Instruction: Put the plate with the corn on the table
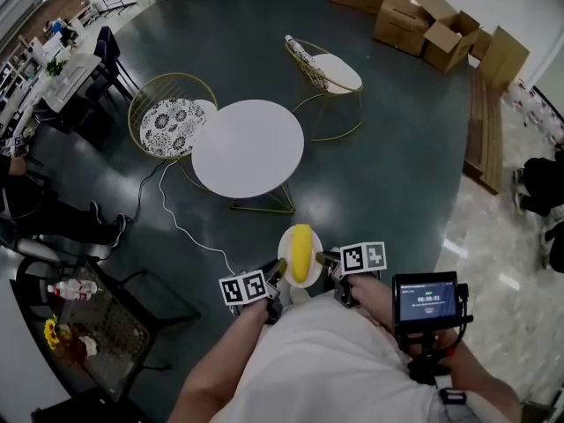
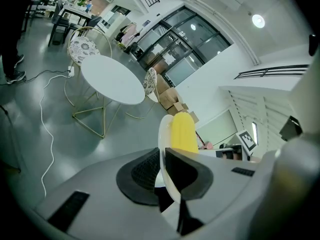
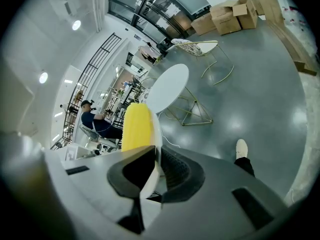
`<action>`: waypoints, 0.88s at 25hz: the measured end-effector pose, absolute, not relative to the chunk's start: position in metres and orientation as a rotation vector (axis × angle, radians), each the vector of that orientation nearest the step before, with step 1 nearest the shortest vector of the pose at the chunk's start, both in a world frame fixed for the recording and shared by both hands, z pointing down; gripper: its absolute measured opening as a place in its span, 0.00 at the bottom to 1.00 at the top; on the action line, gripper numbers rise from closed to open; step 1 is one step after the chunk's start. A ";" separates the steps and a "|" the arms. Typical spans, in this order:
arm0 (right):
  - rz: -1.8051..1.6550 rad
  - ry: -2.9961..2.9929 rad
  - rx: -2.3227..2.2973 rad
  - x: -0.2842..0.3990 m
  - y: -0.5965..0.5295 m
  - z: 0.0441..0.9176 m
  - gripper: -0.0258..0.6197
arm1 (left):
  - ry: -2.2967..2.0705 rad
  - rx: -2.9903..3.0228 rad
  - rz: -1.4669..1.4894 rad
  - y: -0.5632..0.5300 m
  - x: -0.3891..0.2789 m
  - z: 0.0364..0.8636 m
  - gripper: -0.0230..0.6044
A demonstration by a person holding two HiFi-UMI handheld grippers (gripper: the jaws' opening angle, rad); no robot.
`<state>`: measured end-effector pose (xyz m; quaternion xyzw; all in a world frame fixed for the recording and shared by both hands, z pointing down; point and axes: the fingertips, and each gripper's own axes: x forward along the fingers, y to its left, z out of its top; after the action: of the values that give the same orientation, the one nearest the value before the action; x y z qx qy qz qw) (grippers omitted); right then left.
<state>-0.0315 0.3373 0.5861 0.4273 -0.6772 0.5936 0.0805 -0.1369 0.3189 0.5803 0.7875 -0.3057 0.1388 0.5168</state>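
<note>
A small white plate (image 1: 285, 252) carrying a yellow corn cob (image 1: 301, 252) is held level in front of me, above the floor. My left gripper (image 1: 275, 277) is shut on the plate's left rim (image 2: 162, 134), the corn (image 2: 183, 132) lying just past its jaws. On the opposite rim (image 3: 156, 129) my right gripper (image 1: 328, 261) is shut too, with the corn (image 3: 135, 126) beside its jaws. The round white table (image 1: 248, 147) stands on thin gold legs a short way ahead, its top bare; it also shows as table (image 2: 112, 79) and table (image 3: 167, 88).
Two gold wire chairs (image 1: 172, 113) (image 1: 326, 73) flank the table. A white cable (image 1: 181, 227) runs over the dark floor. Cardboard boxes (image 1: 423, 20) sit at the far right, a dark side table (image 1: 97, 324) at near left. A seated person (image 3: 97, 121) is behind.
</note>
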 end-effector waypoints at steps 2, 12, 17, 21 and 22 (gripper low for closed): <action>1.768 -2.027 1.274 -0.029 0.329 0.590 0.10 | -0.741 1.891 0.331 0.311 -0.136 0.583 0.10; 1.754 -2.043 1.254 -0.029 0.320 0.591 0.10 | -0.758 1.890 0.324 0.304 -0.134 0.584 0.10; 1.747 -2.057 1.234 -0.031 0.318 0.592 0.10 | -0.774 1.882 0.326 0.303 -0.136 0.587 0.10; 1.738 -2.066 1.212 -0.009 0.302 0.590 0.10 | -0.787 1.875 0.320 0.289 -0.113 0.585 0.10; 1.732 -2.068 1.200 -0.001 0.296 0.588 0.10 | -0.793 1.870 0.321 0.285 -0.106 0.584 0.10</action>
<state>-0.0012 0.2962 0.5878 0.4047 -0.6973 0.5840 0.0943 -0.1058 0.2849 0.5837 0.7789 -0.3301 0.1339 0.5163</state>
